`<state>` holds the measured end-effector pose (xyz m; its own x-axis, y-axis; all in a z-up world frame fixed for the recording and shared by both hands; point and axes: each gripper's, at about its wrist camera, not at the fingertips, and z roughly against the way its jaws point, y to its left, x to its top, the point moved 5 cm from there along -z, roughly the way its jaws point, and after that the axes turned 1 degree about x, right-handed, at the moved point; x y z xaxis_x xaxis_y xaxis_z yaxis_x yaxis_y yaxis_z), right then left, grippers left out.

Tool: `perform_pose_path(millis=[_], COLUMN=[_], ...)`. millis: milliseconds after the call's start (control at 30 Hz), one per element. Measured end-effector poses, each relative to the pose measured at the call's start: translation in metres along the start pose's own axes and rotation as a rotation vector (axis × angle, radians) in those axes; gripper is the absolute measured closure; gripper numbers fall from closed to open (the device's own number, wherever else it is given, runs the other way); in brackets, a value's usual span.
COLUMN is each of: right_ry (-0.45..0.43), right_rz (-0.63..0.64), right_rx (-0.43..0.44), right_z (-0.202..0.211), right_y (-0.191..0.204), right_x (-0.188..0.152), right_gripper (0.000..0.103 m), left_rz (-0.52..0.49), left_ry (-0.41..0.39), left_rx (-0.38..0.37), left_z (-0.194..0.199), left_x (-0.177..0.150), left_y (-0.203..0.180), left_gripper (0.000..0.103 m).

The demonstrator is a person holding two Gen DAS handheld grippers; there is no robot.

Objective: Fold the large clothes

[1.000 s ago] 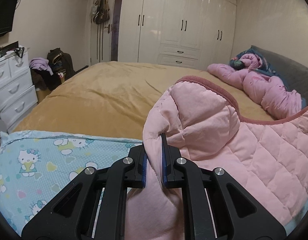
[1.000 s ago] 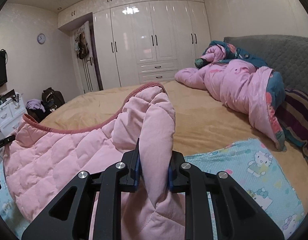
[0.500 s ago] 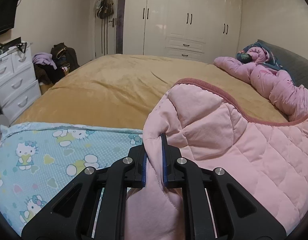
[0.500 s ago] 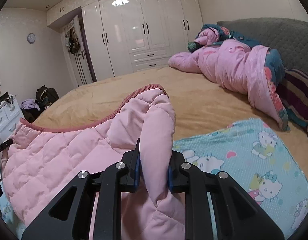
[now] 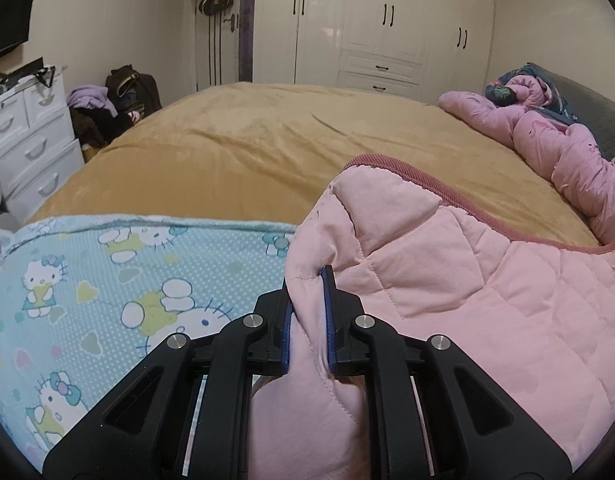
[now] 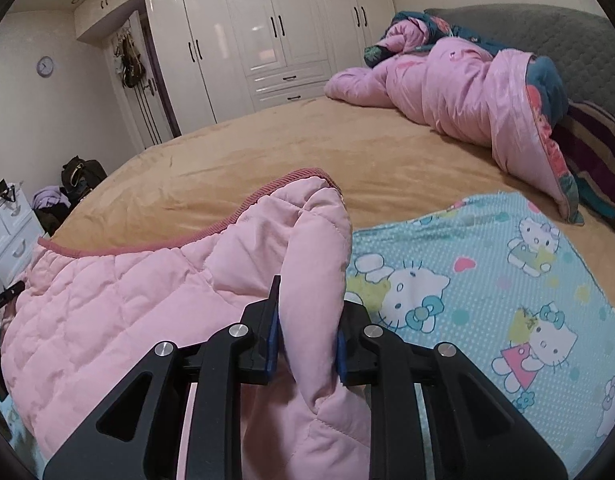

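Pinching puffy quilted pink jacket (image 5: pixel 447 280), ribbed hem.

Jacket (image 5: pixel 447 280) on sheet (image 5: pixel 107 280), atop bed (image 5: pixel 267 148)

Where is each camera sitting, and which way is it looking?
Left wrist view: sits on the left gripper, looking along its jaws, shut on the quilted pink jacket, across the mustard-yellow bed cover towards white wardrobes; only the black jaws show.
Right wrist view: sits on the right gripper, jaws shut on the same jacket, facing the same way; only its jaws show.
Both views share the jacket, the bed cover, the blue cartoon-cat sheet and the wardrobes.
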<state>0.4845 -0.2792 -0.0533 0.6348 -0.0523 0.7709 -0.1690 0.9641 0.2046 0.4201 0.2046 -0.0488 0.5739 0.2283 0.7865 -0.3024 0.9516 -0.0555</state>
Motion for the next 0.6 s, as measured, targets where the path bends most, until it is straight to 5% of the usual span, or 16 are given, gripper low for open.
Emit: perform_pose_path(millis=[600], right_ry=[0.247], right_rz=[-0.040], right_rx=[-0.059], right_z=[-0.073], right_y=[-0.015], right_x=[-0.028], right_gripper=[0.064], left_rz=[0.026], left_ry=[0.130], left_rx=[0.032], left_z=[-0.044], left_x=[-0.029], left_y=[0.008], left_gripper=[0.091])
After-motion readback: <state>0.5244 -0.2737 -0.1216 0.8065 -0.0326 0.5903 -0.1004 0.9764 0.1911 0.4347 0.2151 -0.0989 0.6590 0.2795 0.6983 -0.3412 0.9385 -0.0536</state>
